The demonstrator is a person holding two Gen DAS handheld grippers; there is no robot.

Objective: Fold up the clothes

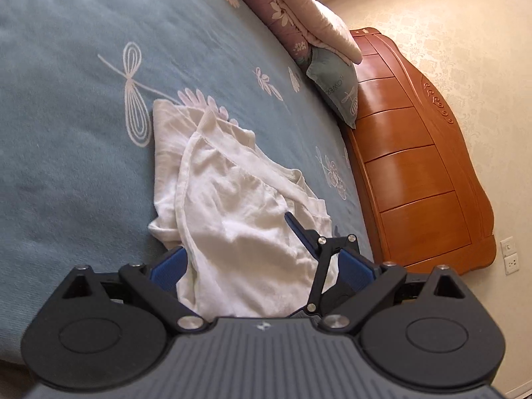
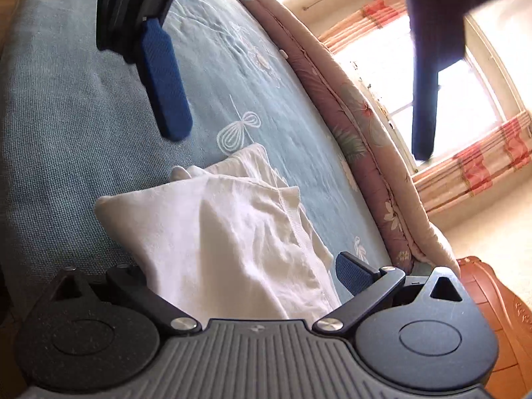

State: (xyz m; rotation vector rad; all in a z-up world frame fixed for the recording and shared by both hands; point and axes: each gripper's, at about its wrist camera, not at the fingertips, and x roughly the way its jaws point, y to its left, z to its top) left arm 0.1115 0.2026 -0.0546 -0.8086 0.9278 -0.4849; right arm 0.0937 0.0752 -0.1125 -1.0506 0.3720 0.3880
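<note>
White garment bunched on blue bedspread; left tongs, right tongs both spread wide around it

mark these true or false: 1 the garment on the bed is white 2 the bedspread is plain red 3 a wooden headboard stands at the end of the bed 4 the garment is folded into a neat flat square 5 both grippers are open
1. True: the white garment lies on the bed.
2. False: the bedspread is blue-grey with pale dragonfly and flower prints.
3. True: the wooden headboard stands past the pillow.
4. False: it is bunched, with loose layers and wrinkles.
5. True: the left gripper and the right gripper are both spread wide, with cloth lying between the fingers.
</note>
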